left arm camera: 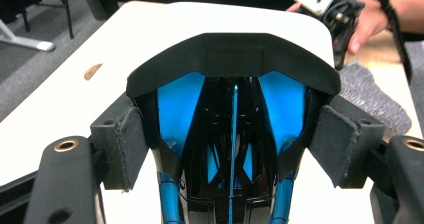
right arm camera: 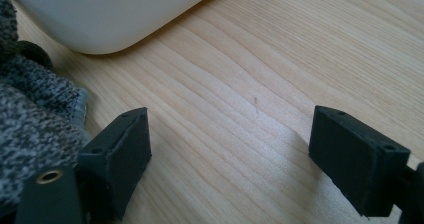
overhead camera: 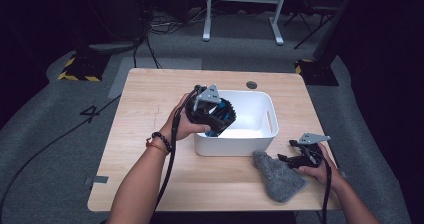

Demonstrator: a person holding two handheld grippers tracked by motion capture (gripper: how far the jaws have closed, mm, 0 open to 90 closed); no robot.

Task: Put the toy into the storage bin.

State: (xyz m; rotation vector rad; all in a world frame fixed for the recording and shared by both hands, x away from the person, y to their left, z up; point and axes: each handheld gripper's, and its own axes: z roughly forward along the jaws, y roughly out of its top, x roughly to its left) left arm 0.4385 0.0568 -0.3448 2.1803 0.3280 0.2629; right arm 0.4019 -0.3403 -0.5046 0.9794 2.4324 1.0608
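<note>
My left gripper (overhead camera: pixel 216 118) is shut on a black and blue helmet-like object (overhead camera: pixel 225 115) and holds it over the left end of a white bin (overhead camera: pixel 265 101). In the left gripper view both pads (left arm camera: pixel 131 146) press on the sides of the object (left arm camera: pixel 232 134), whose black brim points toward the bin (left arm camera: pixel 250 19). My right gripper (overhead camera: pixel 286 151) rests low over the table by the bin's front right corner. Its jaws stand open around bare wood (right arm camera: pixel 230 154). A grey knit cloth (overhead camera: pixel 280 176) lies just to its left (right arm camera: pixel 30 114).
The light wooden table (overhead camera: pixel 150 94) has a round cable hole (overhead camera: pixel 251 85) behind the bin. The bin's rounded corner (right arm camera: pixel 100 14) sits close ahead of the right gripper. Cables and a white desk frame (overhead camera: pixel 245 9) are on the grey floor beyond.
</note>
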